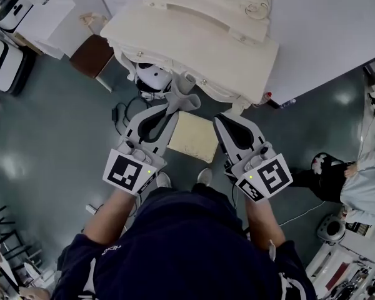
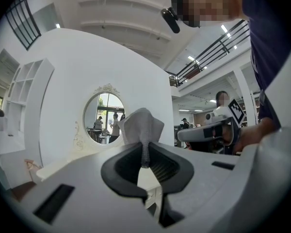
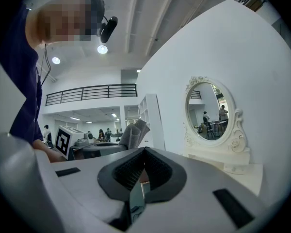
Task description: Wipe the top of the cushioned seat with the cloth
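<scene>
Fingers [image 2: 122,168]: left gripper [image 2: 145,153] pinching cloth [image 2: 140,125]; right gripper [image 3: 144,152] closed | seat [image 1: 192,136]: head view

1. Cream dressing table [image 1: 194,42], fancy carved trim.
2. Oval mirror [image 3: 209,111] on top of it.
3. Brown chair [image 1: 92,55] just off its left end.
4. White device [image 1: 151,77] tucked under its front edge.
5. Person [image 1: 362,186] well off to its right.

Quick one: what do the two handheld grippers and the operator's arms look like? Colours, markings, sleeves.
The left gripper and right gripper match: pale grey-white moulded shells, with tongs lined in black ribbed padding. Each has a marker cube at the rear, white with black square patterns, and a small green light beside it. The person wears a dark navy short-sleeved top.
</scene>
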